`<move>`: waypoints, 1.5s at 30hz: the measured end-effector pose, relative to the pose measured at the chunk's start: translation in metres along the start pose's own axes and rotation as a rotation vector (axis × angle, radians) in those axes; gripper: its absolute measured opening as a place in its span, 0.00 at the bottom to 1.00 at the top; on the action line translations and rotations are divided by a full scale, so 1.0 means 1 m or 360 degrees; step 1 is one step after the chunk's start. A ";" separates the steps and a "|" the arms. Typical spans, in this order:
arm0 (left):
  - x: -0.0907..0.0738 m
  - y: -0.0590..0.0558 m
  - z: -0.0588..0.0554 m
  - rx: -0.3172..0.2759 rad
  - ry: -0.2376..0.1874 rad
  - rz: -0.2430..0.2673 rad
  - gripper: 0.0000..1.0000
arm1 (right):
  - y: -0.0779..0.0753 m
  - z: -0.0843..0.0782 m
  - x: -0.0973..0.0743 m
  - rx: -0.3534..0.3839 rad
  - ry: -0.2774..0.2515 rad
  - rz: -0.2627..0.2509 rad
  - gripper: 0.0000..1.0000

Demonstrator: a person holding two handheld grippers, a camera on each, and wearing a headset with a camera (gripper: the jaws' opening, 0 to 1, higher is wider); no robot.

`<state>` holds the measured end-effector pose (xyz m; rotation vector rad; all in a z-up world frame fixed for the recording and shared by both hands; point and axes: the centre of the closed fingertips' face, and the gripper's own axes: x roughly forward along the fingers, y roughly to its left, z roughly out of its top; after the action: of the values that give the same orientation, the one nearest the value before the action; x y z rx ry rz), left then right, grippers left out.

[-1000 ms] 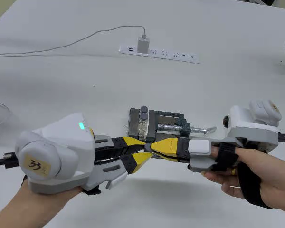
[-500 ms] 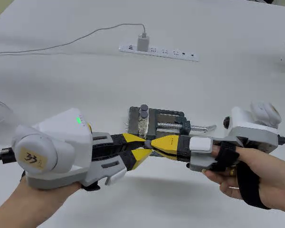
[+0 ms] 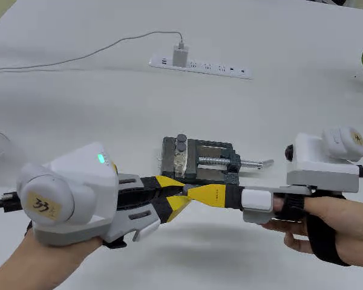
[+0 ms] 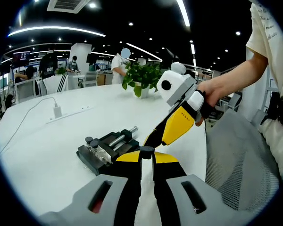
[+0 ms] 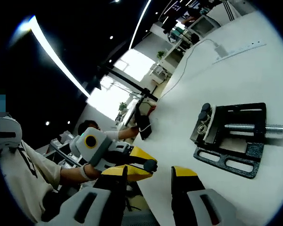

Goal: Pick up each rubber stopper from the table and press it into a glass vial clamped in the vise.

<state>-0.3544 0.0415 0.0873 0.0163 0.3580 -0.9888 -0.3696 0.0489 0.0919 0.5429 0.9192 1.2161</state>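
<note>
my left claw (image 4: pixel 146 157) pinching rubber stopper (image 4: pixel 146 150) | my right claw (image 5: pixel 153 171) jaws apart | sticker (image 3: pixel 43 207) on left reads "33"

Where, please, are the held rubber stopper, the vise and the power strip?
rubber stopper (image 4: pixel 146 150): left gripper view, its dark round top.
vise (image 3: pixel 207 151): head view, its dark body.
power strip (image 3: pixel 201 66): head view, its white casing.

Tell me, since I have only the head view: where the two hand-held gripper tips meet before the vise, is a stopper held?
Observer: Yes; the right gripper view shows the left hand-held gripper pinching a dark rubber stopper at its tips.
Reviewer: Is the right one shut on it?
Observer: No; in its own view the right hand-held gripper has its jaws open, the stopper showing in the gap between them.
</note>
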 end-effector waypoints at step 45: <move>0.004 -0.026 -0.026 0.0107 0.0185 -0.0184 0.05 | -0.007 -0.033 -0.008 -0.1517 0.0995 0.0006 0.21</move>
<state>-0.3817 0.0283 0.0655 0.1153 0.4361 -1.1167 -0.3933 0.0353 0.0709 -0.6276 0.7154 1.6828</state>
